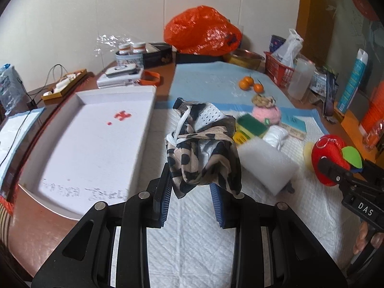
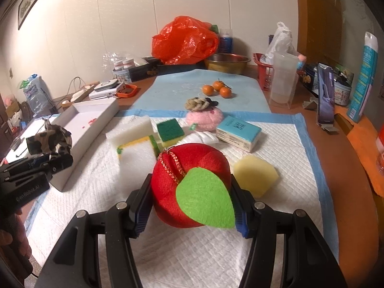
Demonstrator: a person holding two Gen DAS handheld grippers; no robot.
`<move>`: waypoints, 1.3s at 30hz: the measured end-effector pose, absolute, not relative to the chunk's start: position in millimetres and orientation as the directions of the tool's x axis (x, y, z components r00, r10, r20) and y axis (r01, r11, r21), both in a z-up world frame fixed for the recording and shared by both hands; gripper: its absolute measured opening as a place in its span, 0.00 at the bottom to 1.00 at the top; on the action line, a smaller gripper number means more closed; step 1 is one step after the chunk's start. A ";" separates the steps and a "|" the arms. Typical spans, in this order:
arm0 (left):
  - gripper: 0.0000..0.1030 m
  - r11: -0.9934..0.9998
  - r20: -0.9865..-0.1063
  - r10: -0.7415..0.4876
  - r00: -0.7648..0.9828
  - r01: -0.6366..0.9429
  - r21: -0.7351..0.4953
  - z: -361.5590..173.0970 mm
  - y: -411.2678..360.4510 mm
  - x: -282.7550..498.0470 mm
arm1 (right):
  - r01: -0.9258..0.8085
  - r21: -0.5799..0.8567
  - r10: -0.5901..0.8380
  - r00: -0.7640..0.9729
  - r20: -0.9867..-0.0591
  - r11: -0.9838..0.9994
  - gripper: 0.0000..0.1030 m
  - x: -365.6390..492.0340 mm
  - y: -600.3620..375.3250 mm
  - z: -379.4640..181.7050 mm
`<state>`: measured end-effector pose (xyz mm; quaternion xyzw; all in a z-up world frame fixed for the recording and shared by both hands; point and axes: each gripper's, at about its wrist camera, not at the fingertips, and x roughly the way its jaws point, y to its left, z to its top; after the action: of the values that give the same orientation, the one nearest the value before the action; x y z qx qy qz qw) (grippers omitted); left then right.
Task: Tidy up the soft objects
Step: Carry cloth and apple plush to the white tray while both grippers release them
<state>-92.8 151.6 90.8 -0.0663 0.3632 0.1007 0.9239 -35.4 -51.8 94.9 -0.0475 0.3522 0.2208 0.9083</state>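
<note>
- A crumpled leopard-print fabric mask (image 1: 204, 148) is clenched in the left gripper (image 1: 192, 192), held clear for the white cardboard tray (image 1: 84, 100) at ten o'clock.
- A red plush apple with a green felt leaf (image 2: 192, 182) is grasped by the right gripper (image 2: 190, 206), likely for the same tray.

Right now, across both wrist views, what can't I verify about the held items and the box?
- Left wrist view: whether the patterned cloth touches the pad; it hides the left gripper fingertips.
- Right wrist view: underside of the red plush apple, hidden by its own bulk within the right gripper.
- Left wrist view: white box lettering, blurred.
</note>
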 end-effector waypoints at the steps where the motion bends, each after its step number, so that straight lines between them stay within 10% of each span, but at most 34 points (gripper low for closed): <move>1: 0.29 0.969 -0.678 0.147 0.720 -0.244 -0.050 94.7 156.2 -94.0 | -0.441 0.069 0.373 0.655 -0.657 0.895 0.56 -35.5 -48.6 97.0; 24: 0.29 0.868 -0.595 0.420 0.685 -0.494 0.044 169.5 296.0 -116.6 | -0.622 0.114 0.560 0.591 -0.581 0.775 0.56 -26.0 71.8 164.7; 39: 0.29 0.854 -0.707 0.397 0.586 -0.517 0.051 113.6 341.9 -91.5 | -0.705 0.178 0.616 0.433 -0.658 0.686 0.57 -27.8 179.2 137.8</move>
<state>-91.5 341.9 113.6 -0.0801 0.3752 0.2578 0.8868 -27.8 179.2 137.8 -0.0619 0.3612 0.3911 0.8443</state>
